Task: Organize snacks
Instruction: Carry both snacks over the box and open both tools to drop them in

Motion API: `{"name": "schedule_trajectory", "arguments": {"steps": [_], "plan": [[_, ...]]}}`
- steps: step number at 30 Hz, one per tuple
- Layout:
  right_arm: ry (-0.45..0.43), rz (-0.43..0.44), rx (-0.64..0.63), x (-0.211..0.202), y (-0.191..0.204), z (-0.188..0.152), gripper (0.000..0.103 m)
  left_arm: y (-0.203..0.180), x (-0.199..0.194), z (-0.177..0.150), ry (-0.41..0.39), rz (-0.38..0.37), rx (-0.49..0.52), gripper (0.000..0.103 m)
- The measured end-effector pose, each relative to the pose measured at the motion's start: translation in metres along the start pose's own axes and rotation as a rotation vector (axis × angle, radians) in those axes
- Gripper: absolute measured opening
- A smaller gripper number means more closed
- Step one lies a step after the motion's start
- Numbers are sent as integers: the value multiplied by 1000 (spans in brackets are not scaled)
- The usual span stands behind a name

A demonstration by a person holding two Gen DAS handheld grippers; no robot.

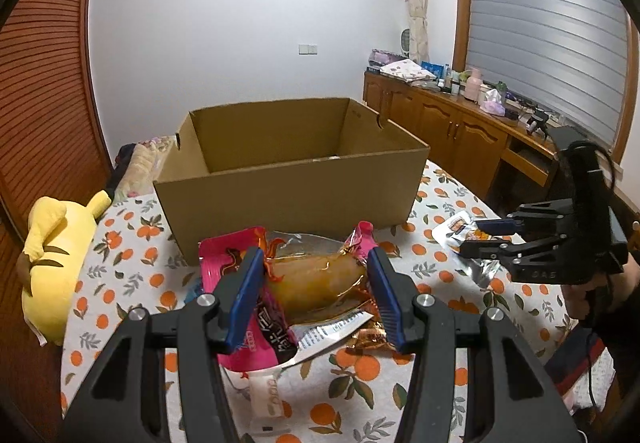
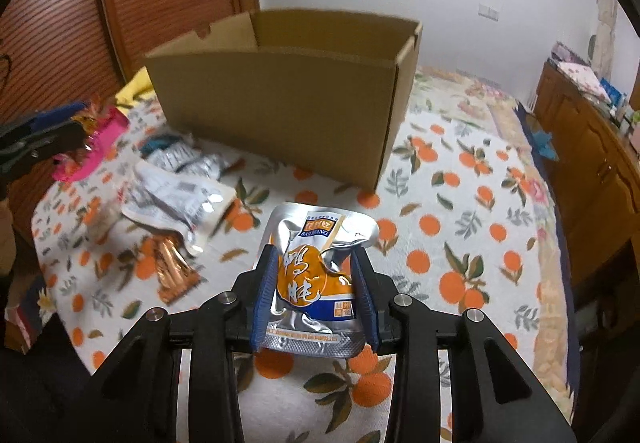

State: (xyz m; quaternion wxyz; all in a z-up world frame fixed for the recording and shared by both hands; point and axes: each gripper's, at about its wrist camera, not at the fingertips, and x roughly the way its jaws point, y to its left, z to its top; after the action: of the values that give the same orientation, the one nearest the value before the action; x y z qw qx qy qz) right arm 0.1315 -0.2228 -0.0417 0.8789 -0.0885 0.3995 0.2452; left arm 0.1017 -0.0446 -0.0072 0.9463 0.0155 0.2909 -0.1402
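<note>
An open cardboard box (image 1: 288,199) stands on the orange-print tablecloth; it also shows in the right wrist view (image 2: 280,99). My left gripper (image 1: 316,263) is shut on a clear pack with a yellow-brown snack (image 1: 320,281), which lies over a pink pack (image 1: 244,327) in front of the box. My right gripper (image 2: 315,263) is shut on a silver and orange foil pouch (image 2: 316,267), held above the cloth to the box's right; it also shows in the left wrist view (image 1: 490,239).
Several silver foil packs (image 2: 176,195) and an orange wrapper (image 2: 172,267) lie on the cloth (image 2: 460,227) left of my right gripper. A yellow plush toy (image 1: 56,255) lies at the table's left edge. A wooden cabinet (image 1: 452,127) runs along the right wall.
</note>
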Motion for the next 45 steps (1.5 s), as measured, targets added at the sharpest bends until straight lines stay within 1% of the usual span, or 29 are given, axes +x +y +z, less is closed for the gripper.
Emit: {"name": "schedule_trajectory", "arguments": {"steps": [7, 12, 18, 27, 34, 45], "plan": [[-63, 7, -27, -21, 12, 17, 37, 6, -4, 16, -19, 9, 12, 52], [-101, 18, -49, -27, 19, 34, 37, 11, 1, 27, -27, 13, 20, 52], [-134, 39, -59, -27, 21, 55, 37, 19, 14, 46, -23, 19, 24, 52], [-162, 53, -79, -20, 15, 98, 37, 33, 36, 81, -27, 18, 27, 52], [-175, 63, -82, -2, 6, 132, 38, 49, 67, 103, -4, 26, 30, 52], [-147, 80, -69, 45, -8, 165, 38, 69, 118, 115, 49, 22, 17, 52]]}}
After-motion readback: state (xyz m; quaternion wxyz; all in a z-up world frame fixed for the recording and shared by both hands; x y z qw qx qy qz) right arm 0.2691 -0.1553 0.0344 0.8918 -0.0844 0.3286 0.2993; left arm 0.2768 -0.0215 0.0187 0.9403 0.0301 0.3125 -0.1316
